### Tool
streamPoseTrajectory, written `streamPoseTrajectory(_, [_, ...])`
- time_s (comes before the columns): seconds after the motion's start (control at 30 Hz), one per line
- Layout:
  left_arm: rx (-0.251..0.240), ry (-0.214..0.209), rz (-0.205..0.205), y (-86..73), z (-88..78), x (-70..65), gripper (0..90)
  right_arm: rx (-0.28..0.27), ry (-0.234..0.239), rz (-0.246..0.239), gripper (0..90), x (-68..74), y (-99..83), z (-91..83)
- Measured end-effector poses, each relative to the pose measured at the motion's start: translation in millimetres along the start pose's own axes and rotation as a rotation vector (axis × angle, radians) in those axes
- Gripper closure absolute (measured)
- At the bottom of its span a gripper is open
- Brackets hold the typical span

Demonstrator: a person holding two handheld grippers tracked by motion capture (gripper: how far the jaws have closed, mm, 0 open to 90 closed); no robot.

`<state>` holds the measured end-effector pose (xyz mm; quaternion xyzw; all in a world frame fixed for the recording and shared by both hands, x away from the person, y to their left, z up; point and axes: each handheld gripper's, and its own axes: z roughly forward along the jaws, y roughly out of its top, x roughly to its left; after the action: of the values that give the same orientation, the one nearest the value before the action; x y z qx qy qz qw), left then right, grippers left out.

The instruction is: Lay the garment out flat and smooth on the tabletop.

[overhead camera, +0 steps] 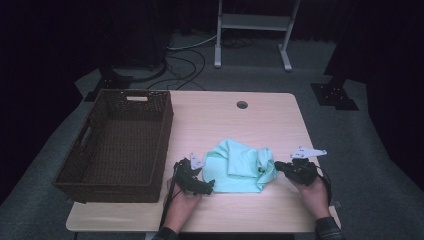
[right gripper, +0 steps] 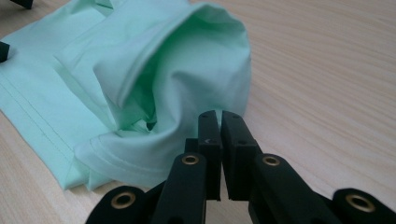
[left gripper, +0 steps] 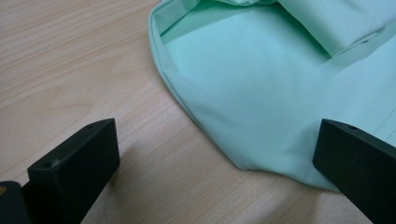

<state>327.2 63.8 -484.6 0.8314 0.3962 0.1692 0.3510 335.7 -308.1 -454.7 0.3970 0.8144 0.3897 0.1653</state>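
A mint-green cloth point(overhead camera: 240, 167) lies crumpled on the front middle of the wooden table point(overhead camera: 260, 125). My left gripper point(overhead camera: 206, 176) sits at its left edge, open. In the left gripper view its jaws point(left gripper: 215, 154) stand wide apart over the rounded hem of the cloth point(left gripper: 261, 84), the right one above fabric. My right gripper point(overhead camera: 276, 166) is at the cloth's right edge, shut. In the right gripper view its fingertips point(right gripper: 219, 122) rest against a puffed-up fold of the cloth point(right gripper: 154, 70), with no fabric visible between the pads.
A dark wicker basket point(overhead camera: 165, 135) with nothing inside stands on the left of the table, close to my left hand. A cable hole point(overhead camera: 242, 105) lies at the table's far middle. A white stand point(overhead camera: 252, 22) and cables are on the floor behind.
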Motion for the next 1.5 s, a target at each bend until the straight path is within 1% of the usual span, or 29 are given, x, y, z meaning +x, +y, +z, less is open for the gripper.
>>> streamPoseTrajectory(0.47, [0.000, 0.000, 0.000, 0.0, 0.0, 0.0, 0.0, -0.006, -0.032, 0.036, 86.7, -8.1, -13.1, -19.4])
streamPoseTrajectory(0.8, [0.000, 0.000, 0.000, 0.0, 0.0, 0.0, 0.0, -0.025, -0.063, 0.075, 86.8, -16.8, -25.3, -38.5])
streamPoseTrajectory(1.07, [0.000, 0.000, 0.000, 0.0, 0.0, 0.0, 0.0, -0.017, -0.080, 0.080, 86.7, -16.9, -35.2, -48.1])
streamPoseTrajectory(1.2, [0.000, 0.000, 0.000, 0.0, 0.0, 0.0, 0.0, -0.015, -0.099, 0.085, 86.6, -17.2, -43.7, -57.6])
streamPoseTrajectory(1.37, [0.000, 0.000, 0.000, 0.0, 0.0, 0.0, 0.0, -0.012, -0.101, 0.088, 86.1, -16.0, -52.3, -64.3])
streamPoseTrajectory(1.47, [0.000, 0.000, 0.000, 0.0, 0.0, 0.0, 0.0, -0.029, -0.107, 0.092, 81.9, -15.0, -54.8, -66.7])
streamPoseTrajectory(1.5, [0.000, 0.000, 0.000, 0.0, 0.0, 0.0, 0.0, -0.033, -0.107, 0.094, 78.8, -15.1, -54.7, -67.1])
